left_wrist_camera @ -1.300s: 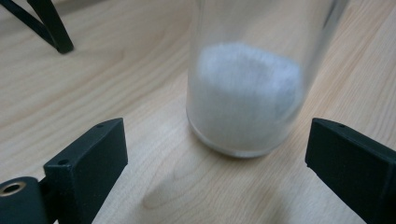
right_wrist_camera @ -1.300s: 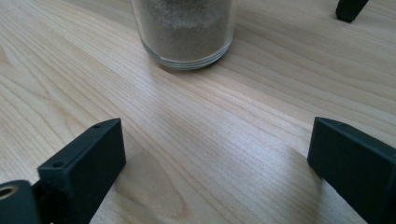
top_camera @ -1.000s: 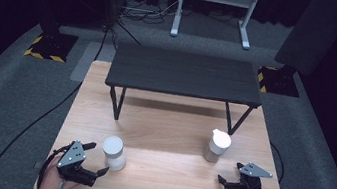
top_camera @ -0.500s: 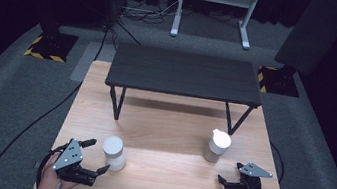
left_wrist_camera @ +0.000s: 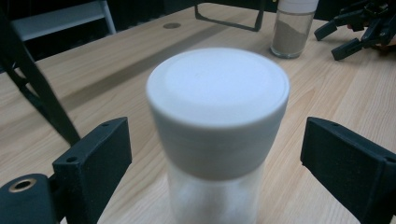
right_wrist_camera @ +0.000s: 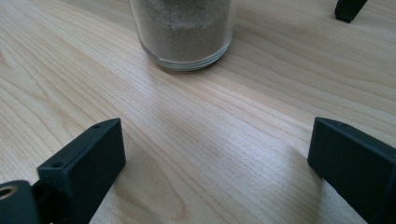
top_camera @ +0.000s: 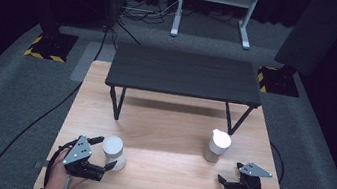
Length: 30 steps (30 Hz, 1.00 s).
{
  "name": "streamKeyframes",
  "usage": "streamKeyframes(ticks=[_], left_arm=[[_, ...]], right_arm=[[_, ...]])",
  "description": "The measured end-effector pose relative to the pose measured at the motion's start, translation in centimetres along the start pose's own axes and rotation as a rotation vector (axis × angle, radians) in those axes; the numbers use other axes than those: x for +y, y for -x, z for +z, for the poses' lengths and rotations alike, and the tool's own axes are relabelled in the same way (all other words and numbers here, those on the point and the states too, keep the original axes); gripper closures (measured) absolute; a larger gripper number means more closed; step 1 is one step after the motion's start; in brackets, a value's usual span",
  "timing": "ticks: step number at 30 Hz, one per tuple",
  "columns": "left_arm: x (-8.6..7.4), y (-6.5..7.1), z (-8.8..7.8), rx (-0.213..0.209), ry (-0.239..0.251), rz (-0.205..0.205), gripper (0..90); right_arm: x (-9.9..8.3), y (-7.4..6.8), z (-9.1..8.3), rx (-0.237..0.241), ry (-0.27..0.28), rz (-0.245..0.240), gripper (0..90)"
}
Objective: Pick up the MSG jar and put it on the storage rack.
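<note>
White-capped jar (left_wrist_camera: 217,135) stands nr the worktop's (top_camera: 171,130) front-left corner, between the wide-open jaws of the left gripper (top_camera: 103,153), untouched. Right gripper (top_camera: 225,182), also wide, sits nr the front-right corner, short of a 2nd jar (top_camera: 216,145) w/ sandy fill. Best to centre on the glass below the cap, then close squarely.

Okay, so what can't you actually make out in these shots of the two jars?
- Left gripper view: the white-capped jar is blurred from closeness; its base is cut off by the bottom edge, contents unclear.
- Right gripper view: the sand-filled jar loses its cap and upper body past the top edge.
- High view: both jars are too small to read contents; whether the left tongs touch the white-capped jar cannot be told.
</note>
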<state>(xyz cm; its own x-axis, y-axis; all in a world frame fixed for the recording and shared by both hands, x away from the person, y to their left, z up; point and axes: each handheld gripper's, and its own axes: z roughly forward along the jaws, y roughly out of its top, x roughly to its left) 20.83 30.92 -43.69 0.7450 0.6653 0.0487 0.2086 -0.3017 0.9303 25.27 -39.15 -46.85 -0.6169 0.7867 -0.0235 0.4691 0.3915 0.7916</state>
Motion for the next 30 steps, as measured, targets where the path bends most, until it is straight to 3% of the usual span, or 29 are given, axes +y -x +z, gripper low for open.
streamKeyframes(ticks=[8, 12, 16, 25, 30], left_arm=[[0.4, 0.2, 0.8, 0.010, 0.002, -0.003, 11.0], [0.3, 0.5, 0.5, 0.035, 0.005, -0.019, 24.1], [0.1, 0.2, 0.7, 0.018, 0.017, -0.041, 33.1], [0.7, 1.3, 1.1, 0.058, 0.009, -0.072, 33.9], [1.5, 1.6, 1.7, 0.032, -0.005, -0.076, 33.9]], right_arm=[[-0.1, 0.0, -0.1, 0.005, 0.002, -0.004, 3.8], [-0.1, 0.0, -0.1, 0.006, 0.001, -0.003, 3.8], [-0.1, 0.0, -0.1, 0.006, 0.001, -0.002, 3.8], [-0.1, 0.0, -0.1, 0.005, 0.001, -0.001, 3.8], [-0.1, 0.0, -0.1, 0.006, 0.001, -0.002, 3.8]])
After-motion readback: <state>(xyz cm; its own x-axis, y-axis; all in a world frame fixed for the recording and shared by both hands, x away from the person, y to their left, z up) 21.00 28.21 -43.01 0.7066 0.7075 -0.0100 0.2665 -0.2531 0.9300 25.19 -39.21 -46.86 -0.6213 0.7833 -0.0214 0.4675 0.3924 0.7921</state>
